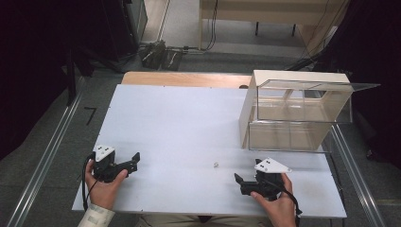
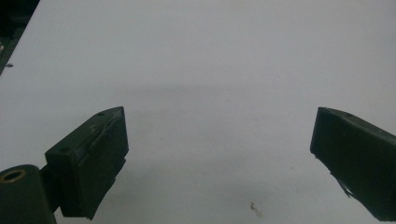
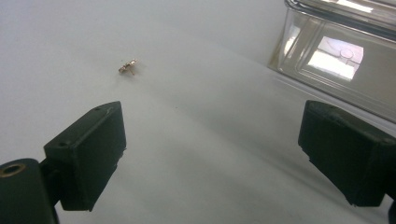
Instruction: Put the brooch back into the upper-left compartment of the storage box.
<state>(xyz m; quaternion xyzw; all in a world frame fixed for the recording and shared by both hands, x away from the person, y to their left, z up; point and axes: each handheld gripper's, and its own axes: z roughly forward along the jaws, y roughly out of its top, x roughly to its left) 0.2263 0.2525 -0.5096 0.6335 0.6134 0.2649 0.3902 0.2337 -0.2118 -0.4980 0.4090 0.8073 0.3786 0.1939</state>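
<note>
A tiny gold-coloured metal piece lies on the white table, between my two grippers and nearer the right one. In the right gripper view the same small piece lies ahead and to the left of the jaws. My right gripper is open, low over the table, with nothing between its fingers. My left gripper is open too, over bare table. In the high view the left gripper sits near the front left and the right gripper near the front right, each held in a hand.
A clear plastic box with a raised lid and a pale wooden side panel stands at the table's right rear; the clear plastic box sits ahead and right of the right jaws. Dark curtains and floor cables surround the table.
</note>
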